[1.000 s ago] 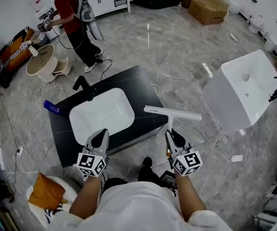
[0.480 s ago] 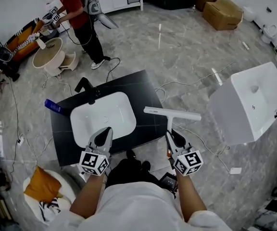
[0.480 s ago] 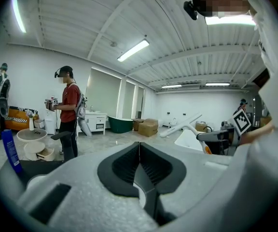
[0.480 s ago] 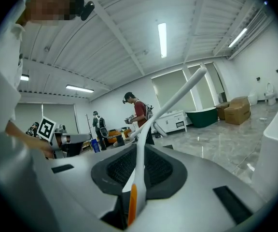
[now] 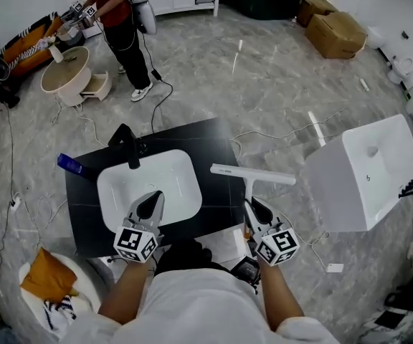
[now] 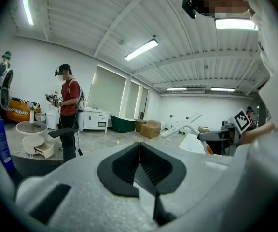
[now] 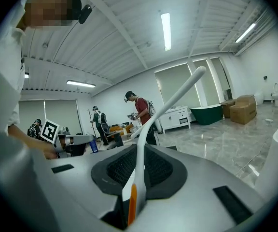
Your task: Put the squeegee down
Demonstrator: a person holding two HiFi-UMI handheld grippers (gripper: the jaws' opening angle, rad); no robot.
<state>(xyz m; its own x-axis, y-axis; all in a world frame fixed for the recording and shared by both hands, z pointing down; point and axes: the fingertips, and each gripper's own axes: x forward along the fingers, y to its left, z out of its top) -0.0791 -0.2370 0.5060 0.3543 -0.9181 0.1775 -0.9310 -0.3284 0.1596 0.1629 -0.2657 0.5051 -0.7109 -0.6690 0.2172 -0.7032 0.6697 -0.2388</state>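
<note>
My right gripper (image 5: pixel 259 210) is shut on the handle of a white squeegee (image 5: pixel 252 174). Its blade lies crosswise beyond the fingertips, over the right edge of the black counter (image 5: pixel 217 138). In the right gripper view the squeegee handle (image 7: pixel 151 120) rises from between the jaws, with an orange strip at its base. My left gripper (image 5: pixel 148 205) is shut with nothing in it, held over the near rim of the white basin (image 5: pixel 113 181). The left gripper view shows the jaws pressed together, and the squeegee (image 6: pixel 182 125) far right.
A black faucet (image 5: pixel 125 142) and a blue bottle (image 5: pixel 71 165) stand on the counter. A white square sink (image 5: pixel 361 170) sits on the floor at right, with cables around it. A person in red (image 5: pixel 113 13) stands far left by a round stand (image 5: pixel 63 81). Cardboard boxes (image 5: pixel 339 31) lie far back.
The view has shifted, so the counter and basin sit a little further left and nearer. Both grippers keep their pose, the right still holding the squeegee. The person in red has moved further off.
</note>
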